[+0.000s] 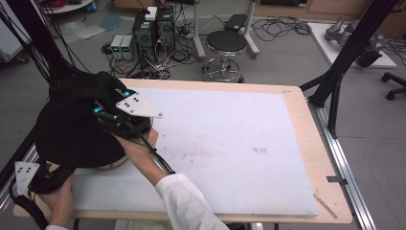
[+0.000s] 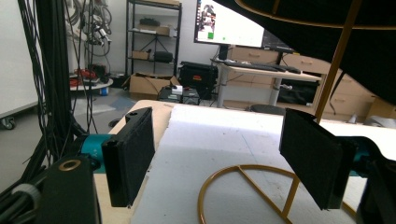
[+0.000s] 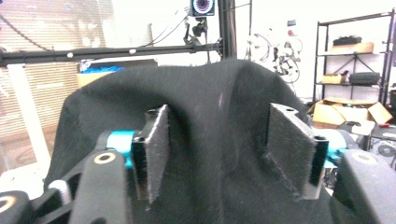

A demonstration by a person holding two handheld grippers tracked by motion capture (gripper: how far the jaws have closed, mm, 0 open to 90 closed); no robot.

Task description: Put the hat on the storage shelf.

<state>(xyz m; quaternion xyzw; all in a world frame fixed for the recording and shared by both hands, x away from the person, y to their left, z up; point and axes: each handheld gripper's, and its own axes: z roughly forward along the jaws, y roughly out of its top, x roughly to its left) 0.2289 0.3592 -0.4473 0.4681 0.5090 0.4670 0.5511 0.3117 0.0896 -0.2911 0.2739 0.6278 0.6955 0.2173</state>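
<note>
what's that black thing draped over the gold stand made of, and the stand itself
The black cover looks like soft matte cloth, perhaps felt or fleece: it sags in folds and shows lint. The gold stand seems to be thin metal wire or rod with a glossy gold finish: slim ring and straight upright; painted or plated, I can't tell.

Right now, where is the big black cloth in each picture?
High view: the black cloth is heaped at the table's left edge, under the right gripper.
Left gripper view: it hangs across the top right corner, above the gold wire stand.
Right gripper view: it is draped up the middle, behind the open jaws.
Shared landmark: the white board.
</note>
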